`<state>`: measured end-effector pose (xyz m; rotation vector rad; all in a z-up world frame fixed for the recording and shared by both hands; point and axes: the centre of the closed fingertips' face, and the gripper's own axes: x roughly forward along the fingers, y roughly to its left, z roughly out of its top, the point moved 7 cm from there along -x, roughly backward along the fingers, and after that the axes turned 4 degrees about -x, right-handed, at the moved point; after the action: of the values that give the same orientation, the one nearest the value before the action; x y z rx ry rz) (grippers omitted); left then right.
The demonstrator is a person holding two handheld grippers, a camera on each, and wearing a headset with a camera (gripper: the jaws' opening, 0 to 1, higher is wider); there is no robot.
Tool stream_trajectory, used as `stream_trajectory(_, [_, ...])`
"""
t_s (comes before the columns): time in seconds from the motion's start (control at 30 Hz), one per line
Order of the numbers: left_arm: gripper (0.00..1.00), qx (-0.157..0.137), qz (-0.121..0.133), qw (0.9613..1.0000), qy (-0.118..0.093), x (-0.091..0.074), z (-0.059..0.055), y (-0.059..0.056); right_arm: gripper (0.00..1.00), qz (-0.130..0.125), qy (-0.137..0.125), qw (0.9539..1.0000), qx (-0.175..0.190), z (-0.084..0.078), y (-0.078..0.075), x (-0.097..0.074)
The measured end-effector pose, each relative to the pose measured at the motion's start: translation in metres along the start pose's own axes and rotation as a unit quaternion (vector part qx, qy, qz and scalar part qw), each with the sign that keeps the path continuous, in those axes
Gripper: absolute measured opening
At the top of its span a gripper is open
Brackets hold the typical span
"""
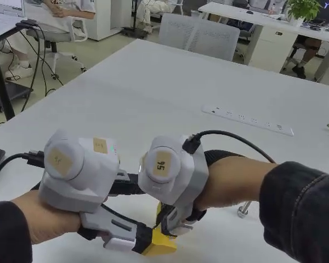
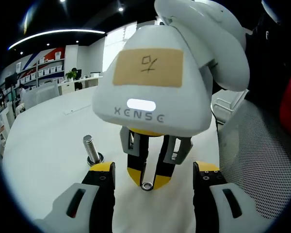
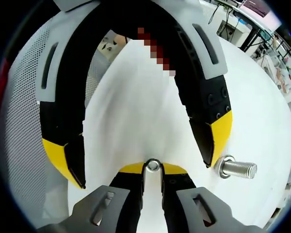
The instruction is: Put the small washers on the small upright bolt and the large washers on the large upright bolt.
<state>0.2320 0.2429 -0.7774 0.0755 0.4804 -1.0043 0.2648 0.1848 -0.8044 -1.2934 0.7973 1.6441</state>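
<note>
- In the head view, a smooth, matte white worktop (image 1: 153,93) is seen in an open office. A long white power strip (image 1: 247,120) lies on it, and a grey mesh-backed chair (image 1: 197,35) is set at its far edge.
- The left gripper (image 1: 153,244) and the right gripper (image 1: 172,219), both with rounded white plastic shells, are held close together near the front edge. A threaded steel bolt (image 1: 244,209) is seen just to their right.
- In the left gripper view, the left gripper's black, yellow-tipped fingers (image 2: 103,170) are spread apart. Between them a small round metal washer (image 2: 146,186) is pinched by the right gripper's fingers (image 2: 136,174), low over the worktop. The bolt (image 2: 89,148) stands upright on a wider base, just beside one of the left gripper's fingers.
- In the right gripper view, the right gripper's fingers (image 3: 131,170) are clamped on the washer (image 3: 153,165), framed by the left gripper's released fingers (image 3: 216,138). The bolt (image 3: 235,169) is seen near one yellow tip.
</note>
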Motion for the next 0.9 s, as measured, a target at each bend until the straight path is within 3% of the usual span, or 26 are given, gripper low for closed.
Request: stream_trajectory(0.9, [0.64, 0.002, -0.006, 1.0, 0.007, 0.0, -0.003, -0.003, 0.13, -0.019, 0.019, 0.9983, 0.052, -0.049, 0.01, -0.026])
